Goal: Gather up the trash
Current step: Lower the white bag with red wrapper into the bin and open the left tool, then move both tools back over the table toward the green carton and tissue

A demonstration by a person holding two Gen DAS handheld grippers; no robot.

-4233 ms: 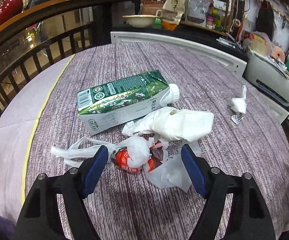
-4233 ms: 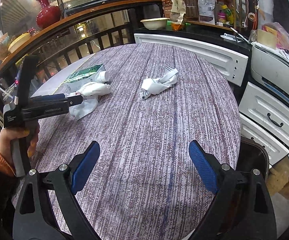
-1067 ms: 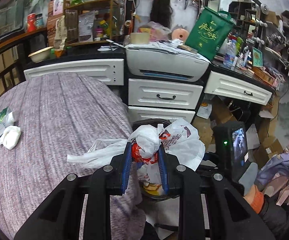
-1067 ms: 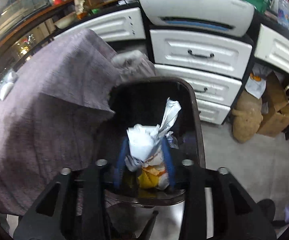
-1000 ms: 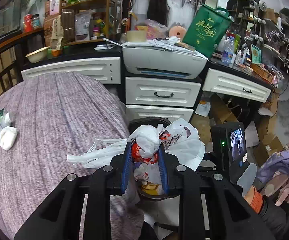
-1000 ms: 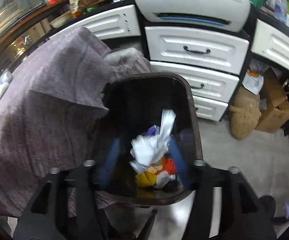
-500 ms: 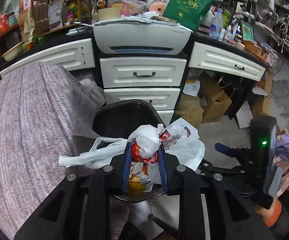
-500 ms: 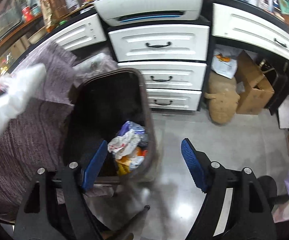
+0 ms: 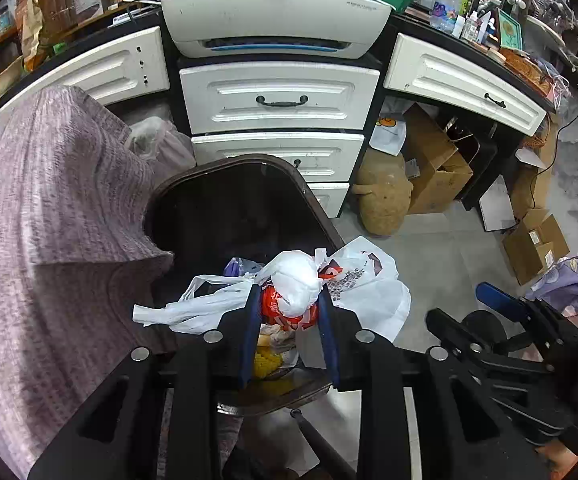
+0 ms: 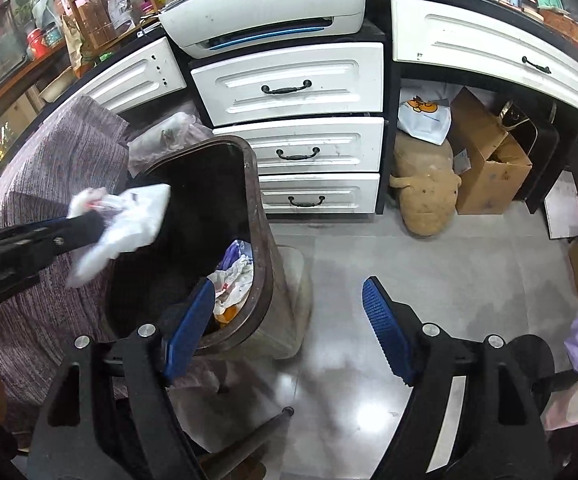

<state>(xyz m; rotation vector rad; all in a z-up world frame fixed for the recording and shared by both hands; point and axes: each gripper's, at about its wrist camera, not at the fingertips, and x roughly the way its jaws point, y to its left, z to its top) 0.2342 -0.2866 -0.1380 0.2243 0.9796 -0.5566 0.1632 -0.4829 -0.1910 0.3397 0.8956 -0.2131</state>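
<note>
My left gripper [image 9: 289,312] is shut on a white plastic trash bag [image 9: 295,288] with red print, holding it over the open brown trash bin [image 9: 309,196]. The bag's loose handles trail left. Trash lies at the bin's bottom [image 9: 241,266]. In the right wrist view the left gripper [image 10: 85,220] holds the bag [image 10: 129,224] above the bin [image 10: 261,216], which has crumpled trash [image 10: 233,280] inside. My right gripper [image 10: 289,328] is open and empty, beside the bin over the floor. It also shows in the left wrist view [image 9: 497,300].
A table with a purple cloth [image 9: 49,216] stands left of the bin. White drawers [image 9: 277,96] and a printer [image 9: 277,16] are behind it. Cardboard boxes [image 9: 433,168] and a brown plush toy [image 9: 381,200] sit on the grey floor at right.
My left gripper has carried the bag from beside the table to over the bin. My right gripper opened, dropped its crumpled white trash into the bin, and moved off to the right.
</note>
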